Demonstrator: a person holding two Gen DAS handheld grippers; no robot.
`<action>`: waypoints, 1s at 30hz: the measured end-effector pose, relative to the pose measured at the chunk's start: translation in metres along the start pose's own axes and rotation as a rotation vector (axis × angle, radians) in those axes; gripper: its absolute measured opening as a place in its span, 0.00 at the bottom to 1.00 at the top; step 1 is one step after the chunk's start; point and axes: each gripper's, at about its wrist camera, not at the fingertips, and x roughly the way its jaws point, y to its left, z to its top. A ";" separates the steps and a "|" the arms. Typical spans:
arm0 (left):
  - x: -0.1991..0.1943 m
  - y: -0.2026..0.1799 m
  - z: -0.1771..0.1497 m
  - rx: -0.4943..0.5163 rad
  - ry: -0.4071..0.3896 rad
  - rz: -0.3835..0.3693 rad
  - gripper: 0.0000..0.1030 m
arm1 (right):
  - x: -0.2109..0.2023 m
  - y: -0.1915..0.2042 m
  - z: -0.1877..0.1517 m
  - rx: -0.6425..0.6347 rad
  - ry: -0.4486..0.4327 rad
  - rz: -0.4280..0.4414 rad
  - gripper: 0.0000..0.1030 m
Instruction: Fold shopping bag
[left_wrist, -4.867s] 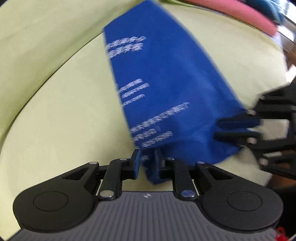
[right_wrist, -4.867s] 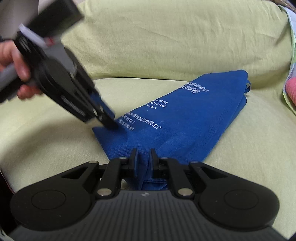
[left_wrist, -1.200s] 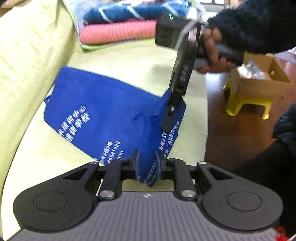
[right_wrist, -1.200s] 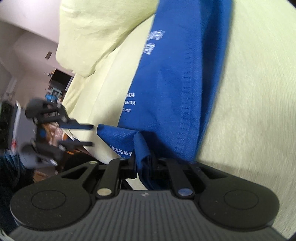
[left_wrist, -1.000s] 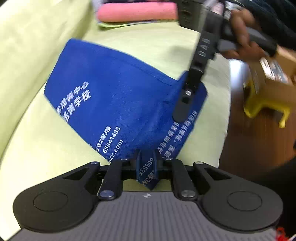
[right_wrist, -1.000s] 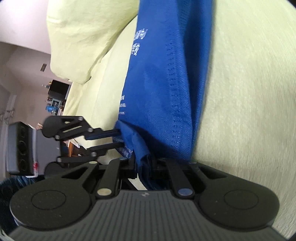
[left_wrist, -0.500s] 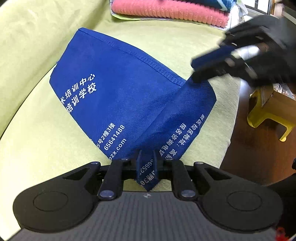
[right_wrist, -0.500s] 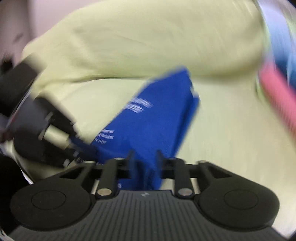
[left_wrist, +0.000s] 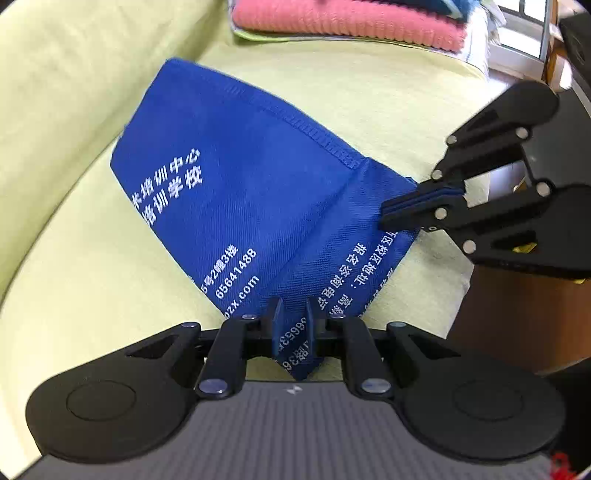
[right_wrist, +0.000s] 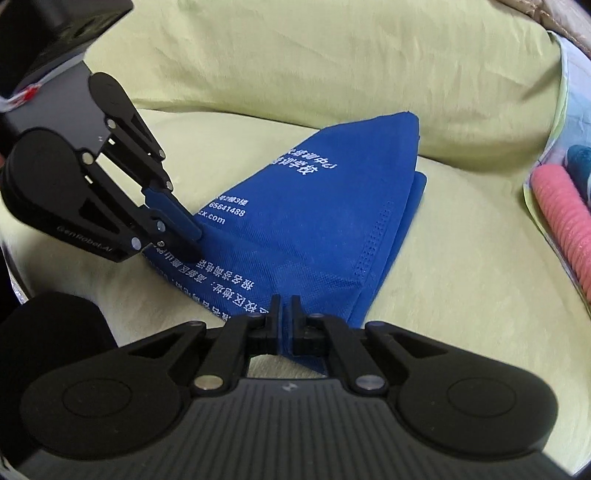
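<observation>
A blue fabric shopping bag (left_wrist: 229, 184) with white print lies folded on a light green sofa seat; it also shows in the right wrist view (right_wrist: 325, 221). My left gripper (left_wrist: 293, 314) is shut on one near corner of the bag, and it shows at the left of the right wrist view (right_wrist: 184, 232). My right gripper (right_wrist: 283, 306) is shut on the other near corner, and it shows at the right of the left wrist view (left_wrist: 399, 210). The near edge is lifted and folded over between the two grippers.
The sofa back cushion (right_wrist: 314, 55) rises behind the bag. A pink rolled towel (left_wrist: 351, 22) lies on other folded cloth at the far end of the seat; it also shows in the right wrist view (right_wrist: 565, 221). A brown floor (left_wrist: 517, 314) lies past the seat's front edge.
The right gripper has swung round from upright to level, still holding its corner. The lifted near edge of the bag is now stretched flatter between both grippers.
</observation>
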 end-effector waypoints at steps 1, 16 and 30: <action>-0.001 -0.007 -0.004 0.052 -0.007 0.042 0.14 | 0.002 0.000 0.002 0.005 0.006 -0.001 0.00; -0.004 -0.047 -0.025 0.356 -0.081 0.226 0.00 | 0.009 0.002 0.003 -0.082 0.005 -0.002 0.02; -0.008 -0.083 -0.085 0.872 -0.153 0.404 0.45 | 0.015 -0.036 0.003 0.161 0.040 0.144 0.00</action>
